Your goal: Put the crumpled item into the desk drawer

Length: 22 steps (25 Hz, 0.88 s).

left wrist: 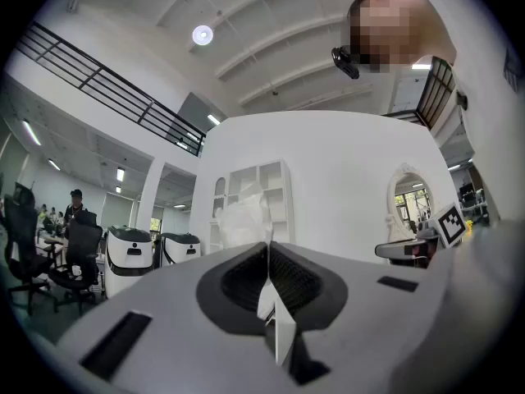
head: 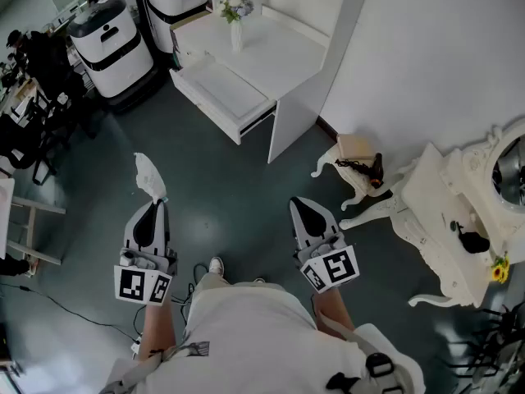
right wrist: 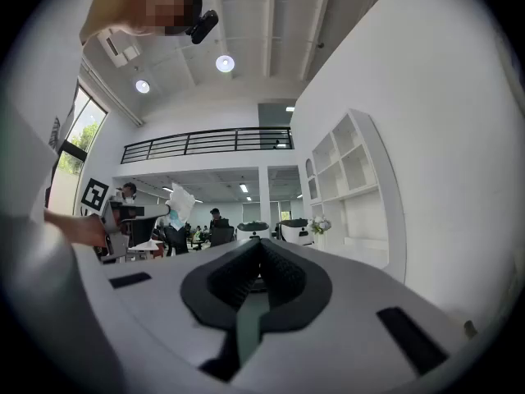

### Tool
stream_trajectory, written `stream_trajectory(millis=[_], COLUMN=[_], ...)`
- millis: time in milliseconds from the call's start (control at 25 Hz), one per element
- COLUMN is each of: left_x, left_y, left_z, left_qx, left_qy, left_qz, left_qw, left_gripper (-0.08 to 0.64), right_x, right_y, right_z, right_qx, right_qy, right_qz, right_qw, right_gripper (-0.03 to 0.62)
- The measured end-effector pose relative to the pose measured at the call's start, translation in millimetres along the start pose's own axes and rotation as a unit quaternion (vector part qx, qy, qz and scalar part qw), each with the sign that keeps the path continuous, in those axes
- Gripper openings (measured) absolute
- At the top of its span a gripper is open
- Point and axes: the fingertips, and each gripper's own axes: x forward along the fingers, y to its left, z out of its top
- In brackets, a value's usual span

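Observation:
The crumpled item is a white wad of paper or tissue. My left gripper is shut on it and holds it over the dark floor; in the left gripper view the wad sticks up beyond the meeting jaws of that gripper. My right gripper is level with it at the right, shut with nothing in it. The white desk stands ahead, with its drawer pulled open toward me. In the right gripper view the wad shows at the left.
A vase of flowers stands on the desk. Two white-and-black machines are parked left of it. An ornate white stool and dressing table are at the right. Office chairs and people are at the far left.

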Motion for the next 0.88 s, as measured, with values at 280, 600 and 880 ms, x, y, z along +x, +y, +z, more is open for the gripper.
stream_trajectory(millis=[280,600,880], left_x=[-8.0,-5.4,1.2], left_y=[2.1,-1.8,-6.0], left_z=[-4.0,-0.4,1.9], left_qx=[-0.005,-0.003,0.005], left_qy=[0.006,0.002,0.006], left_qz=[0.009,0.007,0.001], left_qw=[0.9999,1.0,1.0], left_gripper=[0.02,0.02,0.02], right_x=[6.7,5.8,6.8], right_y=[6.1,8.4,11.0], right_z=[2.6,1.9,-6.1], right_qx=[-0.002,0.02,0.023], right_qy=[-0.002,-0.009,0.001], right_qz=[0.011,0.034,0.045], right_qw=[1.0,0.999,0.999], right_gripper=[0.011,0.011,0.011])
